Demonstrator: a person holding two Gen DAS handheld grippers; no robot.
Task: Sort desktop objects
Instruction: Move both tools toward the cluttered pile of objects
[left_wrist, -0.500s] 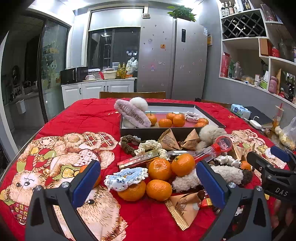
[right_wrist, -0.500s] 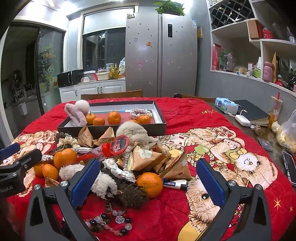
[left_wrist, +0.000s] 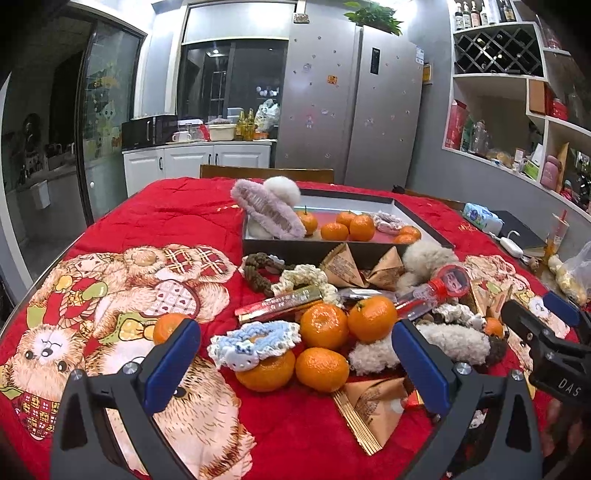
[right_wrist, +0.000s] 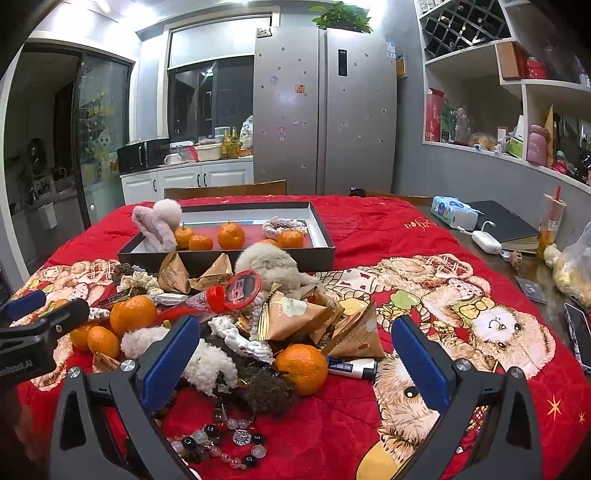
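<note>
The left gripper (left_wrist: 295, 363) hangs with its blue pads wide apart and nothing between them. Directly ahead lies a cluster of orange mandarins (left_wrist: 324, 325), one under a blue crocheted hair scrunchie (left_wrist: 255, 339), on the red bear-print tablecloth (left_wrist: 177, 218). The right gripper (right_wrist: 295, 360) is equally spread and empty above a single mandarin (right_wrist: 301, 368), a brown fuzzy scrunchie (right_wrist: 266, 393) and a bead bracelet (right_wrist: 221, 441). The shallow black tray (right_wrist: 325, 236) sits toward the table's far edge, holding more mandarins.
</note>
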